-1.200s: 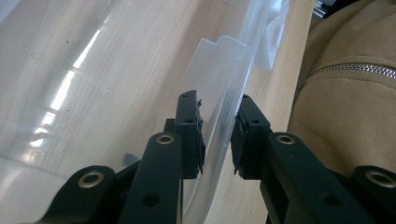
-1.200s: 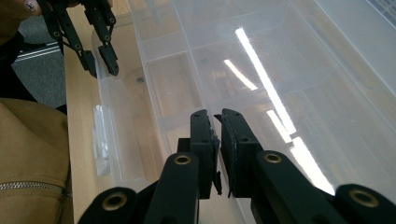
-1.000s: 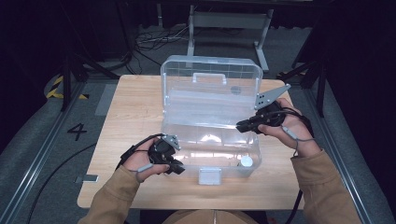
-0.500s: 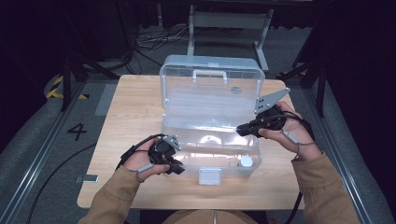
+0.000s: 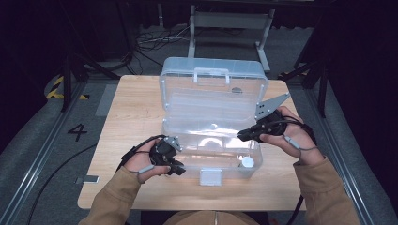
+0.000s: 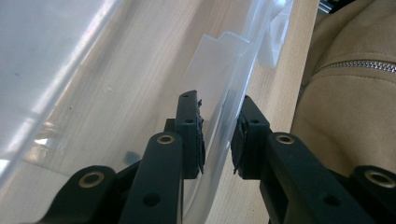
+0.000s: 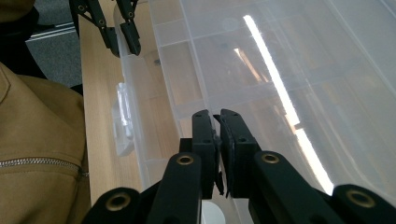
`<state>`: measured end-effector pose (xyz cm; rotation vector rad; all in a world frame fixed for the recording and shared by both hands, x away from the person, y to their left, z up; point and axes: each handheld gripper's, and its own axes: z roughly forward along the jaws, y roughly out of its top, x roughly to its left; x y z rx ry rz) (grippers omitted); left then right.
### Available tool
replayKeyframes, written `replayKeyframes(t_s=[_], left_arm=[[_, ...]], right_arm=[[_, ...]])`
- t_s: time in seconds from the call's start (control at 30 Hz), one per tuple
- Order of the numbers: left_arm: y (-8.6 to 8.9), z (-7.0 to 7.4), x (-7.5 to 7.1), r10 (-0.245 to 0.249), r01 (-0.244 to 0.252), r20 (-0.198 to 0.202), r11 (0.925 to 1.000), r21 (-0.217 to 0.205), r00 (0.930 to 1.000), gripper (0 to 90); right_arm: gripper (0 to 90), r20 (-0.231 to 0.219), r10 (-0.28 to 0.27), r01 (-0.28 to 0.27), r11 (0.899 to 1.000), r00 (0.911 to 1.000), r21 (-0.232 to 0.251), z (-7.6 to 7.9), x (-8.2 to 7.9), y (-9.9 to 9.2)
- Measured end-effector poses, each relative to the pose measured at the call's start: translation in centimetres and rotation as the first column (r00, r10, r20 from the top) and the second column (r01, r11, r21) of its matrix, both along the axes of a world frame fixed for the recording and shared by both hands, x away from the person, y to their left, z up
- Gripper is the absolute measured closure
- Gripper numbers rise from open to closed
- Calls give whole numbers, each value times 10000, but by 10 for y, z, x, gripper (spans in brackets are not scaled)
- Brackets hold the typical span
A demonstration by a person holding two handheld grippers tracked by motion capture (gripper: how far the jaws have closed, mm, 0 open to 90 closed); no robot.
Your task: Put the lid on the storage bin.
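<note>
High view: right claw [image 5: 240,136] lower, nearer

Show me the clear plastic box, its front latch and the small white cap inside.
clear plastic box [image 5: 213,101], high view, open lid panel
front latch [image 5: 210,177], high view, middle of tab
small white cap [image 5: 247,162], high view, top face

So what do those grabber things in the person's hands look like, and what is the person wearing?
Each hand holds a black gripper: left gripper, right gripper. Each has two flat black jaws with round metal rivets, and a thin dark cable trailing off. The right one carries a grey three-cornered plate on top. The sleeves are tan, from a jacket with a metal zip.
</note>
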<state>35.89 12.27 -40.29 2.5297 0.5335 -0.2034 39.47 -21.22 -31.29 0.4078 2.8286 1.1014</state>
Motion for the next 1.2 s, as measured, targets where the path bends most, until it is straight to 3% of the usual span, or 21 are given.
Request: replayKeyframes(t_s=[0.97, 1.2], left_arm=[[0, 0, -1, 1, -1, 42, 9999, 107, 10000, 752], [1, 8, -3, -64, 56, 326, 9997, 253, 9994, 754]], right_arm=[[857, 9, 212, -212, 9997, 9998, -133, -6, -9, 1], [856, 62, 166, -165, 9998, 9998, -109, -7, -10, 1]])
